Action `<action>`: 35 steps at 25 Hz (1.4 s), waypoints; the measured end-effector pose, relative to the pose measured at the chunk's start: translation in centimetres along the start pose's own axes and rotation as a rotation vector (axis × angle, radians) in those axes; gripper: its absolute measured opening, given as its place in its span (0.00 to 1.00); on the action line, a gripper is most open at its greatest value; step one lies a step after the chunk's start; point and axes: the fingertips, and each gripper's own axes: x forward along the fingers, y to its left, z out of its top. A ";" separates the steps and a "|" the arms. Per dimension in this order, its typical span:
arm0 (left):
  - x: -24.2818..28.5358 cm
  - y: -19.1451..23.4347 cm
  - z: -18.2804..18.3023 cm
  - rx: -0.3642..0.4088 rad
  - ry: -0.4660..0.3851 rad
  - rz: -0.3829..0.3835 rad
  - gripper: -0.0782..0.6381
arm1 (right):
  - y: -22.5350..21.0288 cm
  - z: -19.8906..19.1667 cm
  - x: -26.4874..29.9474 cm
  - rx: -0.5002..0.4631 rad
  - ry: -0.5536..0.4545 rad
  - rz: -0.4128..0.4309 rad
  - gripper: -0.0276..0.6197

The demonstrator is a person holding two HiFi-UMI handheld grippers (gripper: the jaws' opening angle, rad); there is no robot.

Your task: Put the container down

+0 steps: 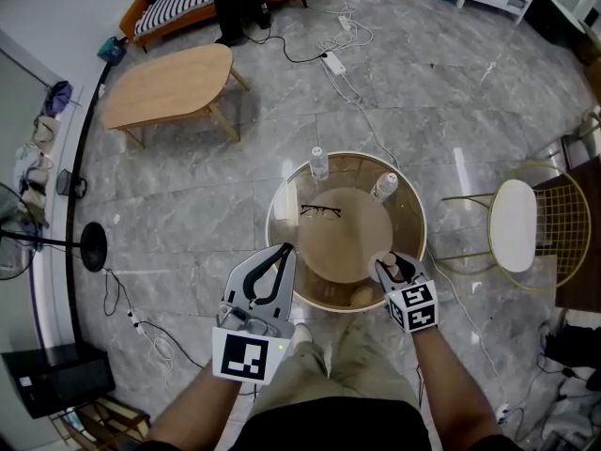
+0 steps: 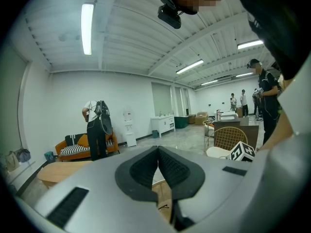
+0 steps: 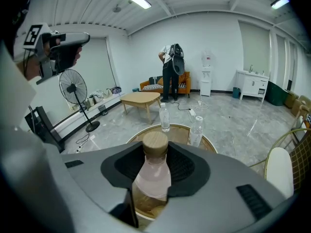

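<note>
Pale pink and translucent, the container [image 3: 152, 177] is a single bottle pinched between the two jaws of the right gripper [image 3: 155, 155]. The dark pads press on its left and right shoulders. A round wooden cap [image 3: 155, 142] closes its neck. The long axis is vertical, cap up and base down. The base is hidden behind the gripper body, so contact with a surface cannot be confirmed. In the head view the right gripper [image 1: 394, 269] sits at the near right edge of the round table [image 1: 282, 192].

The left gripper [image 2: 158, 150] has its jaws pressed together at the tips, with nothing between them. In the head view the left gripper [image 1: 284, 250] is at the near left edge of the same table, well apart from the right gripper.

Item count on the table:
- Two clear water bottles. One [image 1: 319, 163] stands at the far rim. The other [image 1: 384, 187] stands at the far right and shows tilted in the head view.
- One pair of eyeglasses [image 1: 321, 211], lying left of centre.

Around the table, on the grey marbled floor [image 1: 423, 83]:
- One wooden coffee table [image 1: 169, 83], far left.
- One wire-frame chair [image 1: 514, 224] with a white seat, right.
- One pedestal fan [image 3: 74, 92], left.
</note>
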 end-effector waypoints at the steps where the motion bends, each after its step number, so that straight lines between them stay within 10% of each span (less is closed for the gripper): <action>1: 0.0 -0.1 0.0 -0.001 0.001 -0.001 0.13 | -0.1 -0.3 0.2 0.001 0.006 -0.001 0.28; 35: 0.3 1.0 -2.1 -0.020 0.040 -0.006 0.13 | -1.8 -8.8 8.7 0.025 0.168 -0.014 0.28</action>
